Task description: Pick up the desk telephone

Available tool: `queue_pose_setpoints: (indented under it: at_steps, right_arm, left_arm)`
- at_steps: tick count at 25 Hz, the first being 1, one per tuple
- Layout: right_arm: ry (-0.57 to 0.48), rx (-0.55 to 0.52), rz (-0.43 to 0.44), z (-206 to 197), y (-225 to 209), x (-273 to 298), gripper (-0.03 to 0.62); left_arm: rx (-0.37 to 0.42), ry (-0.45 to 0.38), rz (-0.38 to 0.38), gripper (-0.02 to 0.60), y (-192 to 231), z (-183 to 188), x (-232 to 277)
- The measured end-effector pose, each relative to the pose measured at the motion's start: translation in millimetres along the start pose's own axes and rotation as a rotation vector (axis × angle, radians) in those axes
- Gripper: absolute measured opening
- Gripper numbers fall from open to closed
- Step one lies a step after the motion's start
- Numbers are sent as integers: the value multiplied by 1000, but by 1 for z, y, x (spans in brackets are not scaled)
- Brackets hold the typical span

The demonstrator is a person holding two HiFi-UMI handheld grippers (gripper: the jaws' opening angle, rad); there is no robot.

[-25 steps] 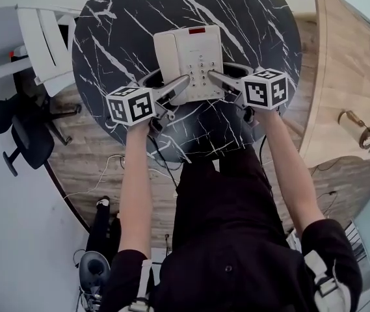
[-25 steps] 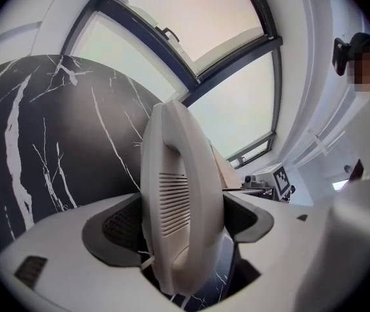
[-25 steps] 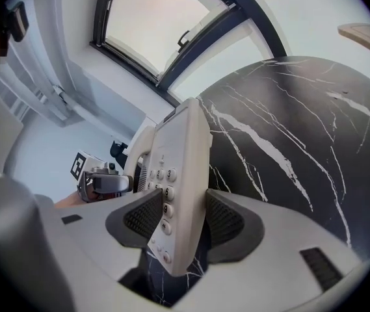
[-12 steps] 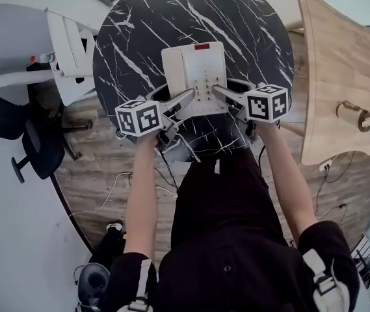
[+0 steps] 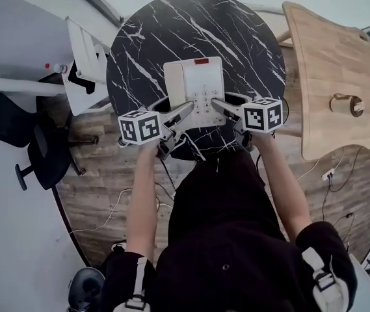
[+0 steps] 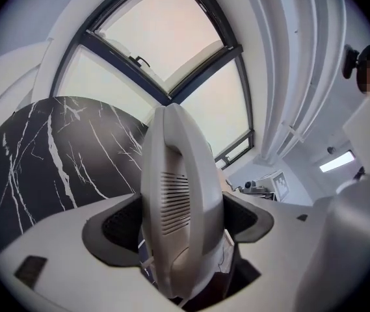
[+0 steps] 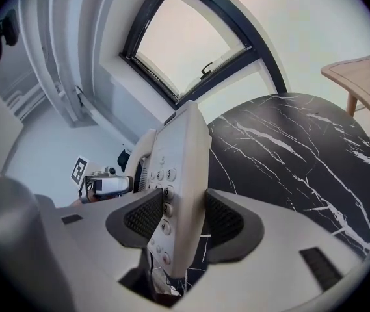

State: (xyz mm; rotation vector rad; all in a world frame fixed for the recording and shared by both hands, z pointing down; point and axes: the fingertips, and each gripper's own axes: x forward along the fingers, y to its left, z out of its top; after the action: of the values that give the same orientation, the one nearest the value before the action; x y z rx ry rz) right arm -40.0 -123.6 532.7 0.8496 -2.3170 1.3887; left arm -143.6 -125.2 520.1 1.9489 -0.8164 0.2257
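Nearest, two claws: the left claw (image 5: 186,107) is clenched on the handset side of the one desk telephone (image 5: 194,82), and the right claw (image 5: 217,103) on its keypad side. They hold it over the near edge of the single black marble table (image 5: 171,25).

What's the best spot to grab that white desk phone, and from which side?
Its thin near edge, from the person's side, one gripper per half: left gripper on the handset side, right gripper on the keypad side. The desk telephone is a wide flat slab; only its edge fits between jaws.
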Motion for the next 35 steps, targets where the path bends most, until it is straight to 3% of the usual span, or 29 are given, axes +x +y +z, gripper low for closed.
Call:
queue_pose_setpoints:
  at_steps: [6,21,35]
  right_arm:
    - [-43,-5,12,-6,22,-13,221]
    - [-100,-92,41,25,42,-48,221]
    - [-203,-294,123,100,72,-138,219]
  left_arm:
    - [47,-25,-5,391,-20,-1,-21]
    - [97,-116,2,391,-64,25,-31]
    - [246,-292,36,391,-170,80,-33]
